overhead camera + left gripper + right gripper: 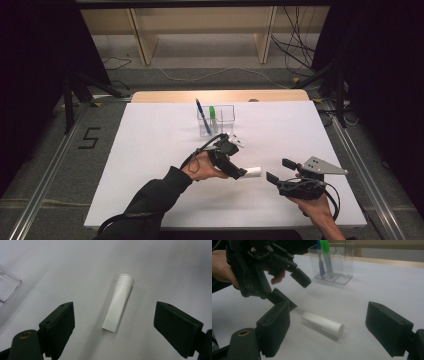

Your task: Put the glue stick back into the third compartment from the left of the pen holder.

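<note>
Nearest the camera, the right gripper sits low at the near right of the white table, held in a hand, its jaws spread wide with nothing between them, pointing left toward the small white tube. That tube lies flat on the table, near the front and a little right of centre, between the two grippers. The left gripper hangs just over it, tilted down, jaws released and parted on either side without touching; in the left gripper view the tube lies squarely in the gap, one end flanged and round, the other flattened to a squared tail. It looks like light, smooth plastic, probably stiff at the round end and softer towards the flat tail, so it should lift easily but might roll or slip under a loose pinch. I would close across the middle of the body, where the sides run near parallel, rather than on the rim or the tail. Farther off, at the far centre, a clear holder carries a blue pen and a green marker, well apart from the tube.
</note>
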Motion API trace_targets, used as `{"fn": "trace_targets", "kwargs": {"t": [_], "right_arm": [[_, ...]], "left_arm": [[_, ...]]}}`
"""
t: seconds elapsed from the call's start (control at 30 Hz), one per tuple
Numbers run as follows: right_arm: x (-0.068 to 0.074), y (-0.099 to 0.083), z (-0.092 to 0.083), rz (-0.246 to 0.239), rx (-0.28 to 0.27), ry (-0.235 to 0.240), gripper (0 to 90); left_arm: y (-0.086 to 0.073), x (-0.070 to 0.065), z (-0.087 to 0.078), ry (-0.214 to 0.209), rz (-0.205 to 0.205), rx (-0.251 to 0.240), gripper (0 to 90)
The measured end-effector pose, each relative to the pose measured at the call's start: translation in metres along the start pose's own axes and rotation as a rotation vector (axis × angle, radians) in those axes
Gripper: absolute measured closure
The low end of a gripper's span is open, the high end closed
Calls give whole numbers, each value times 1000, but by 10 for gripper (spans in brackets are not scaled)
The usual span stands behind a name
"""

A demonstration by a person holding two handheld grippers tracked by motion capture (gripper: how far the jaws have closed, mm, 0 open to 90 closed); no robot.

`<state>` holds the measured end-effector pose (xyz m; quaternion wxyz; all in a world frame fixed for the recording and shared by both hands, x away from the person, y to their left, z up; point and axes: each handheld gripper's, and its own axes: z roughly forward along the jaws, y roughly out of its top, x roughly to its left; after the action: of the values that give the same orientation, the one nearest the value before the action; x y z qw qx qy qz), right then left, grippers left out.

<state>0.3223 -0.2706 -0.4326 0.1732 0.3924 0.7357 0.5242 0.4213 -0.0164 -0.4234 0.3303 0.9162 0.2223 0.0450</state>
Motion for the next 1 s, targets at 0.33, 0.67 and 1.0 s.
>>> {"fn": "trace_targets", "kwargs": {"t": [0.33,0.67,1.0], "right_arm": [[-1,1,-1,-3,-8,-9,207],[-1,1,-1,-6,-7,-7,208],[0,0,-1,-7,0,-12,208]], "left_arm": [[9,-6,22,-31,32,72,225],[17,-6,33,-43,46,108,293],[18,-1,40,-55,42,128,376]]}}
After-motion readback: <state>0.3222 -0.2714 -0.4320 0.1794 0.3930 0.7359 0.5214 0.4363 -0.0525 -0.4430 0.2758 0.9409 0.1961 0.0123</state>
